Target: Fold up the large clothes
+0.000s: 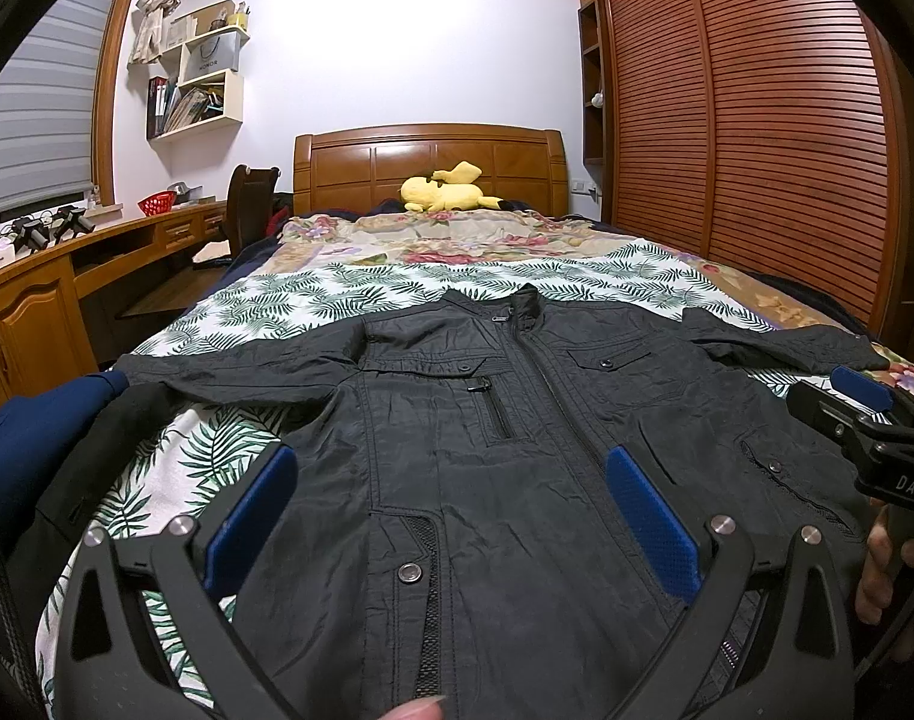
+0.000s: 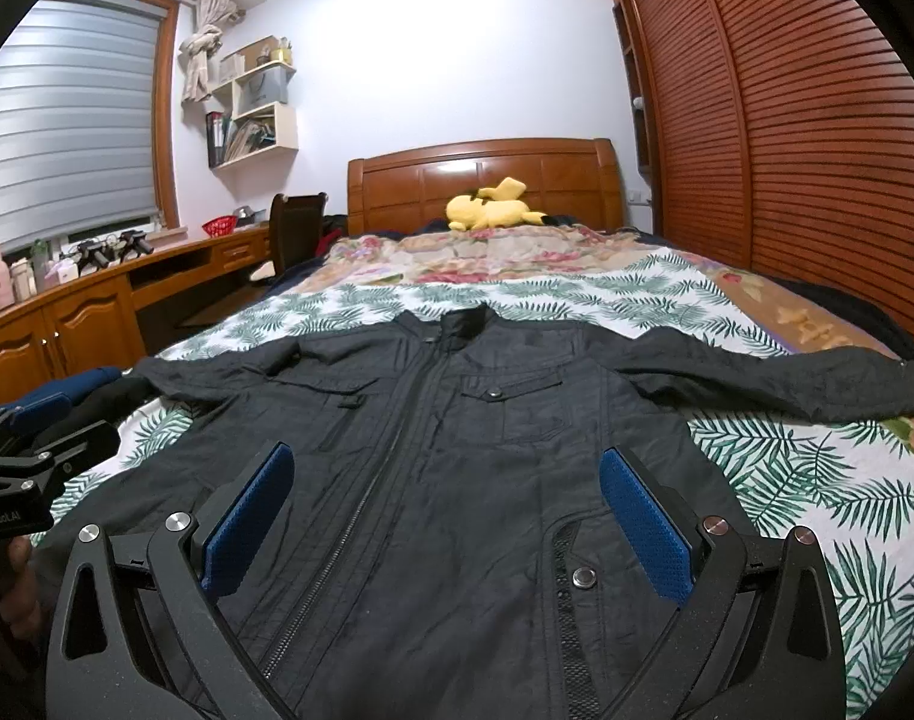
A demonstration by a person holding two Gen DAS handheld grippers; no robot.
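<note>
jacket [image 1: 487, 420] lies flat on bed [image 1: 246, 300], collar away, hem nearest both hand-held grippers; left hand-held gripper [image 1: 450, 516] and right hand-held gripper [image 2: 444, 516] gape wide, empty.

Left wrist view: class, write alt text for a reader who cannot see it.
A black jacket lies zipped and face up on a leaf-print bed cover, sleeves spread. The open left gripper hovers over its hem; the right gripper shows at the right edge. A yellow plush rests by the headboard.
</note>
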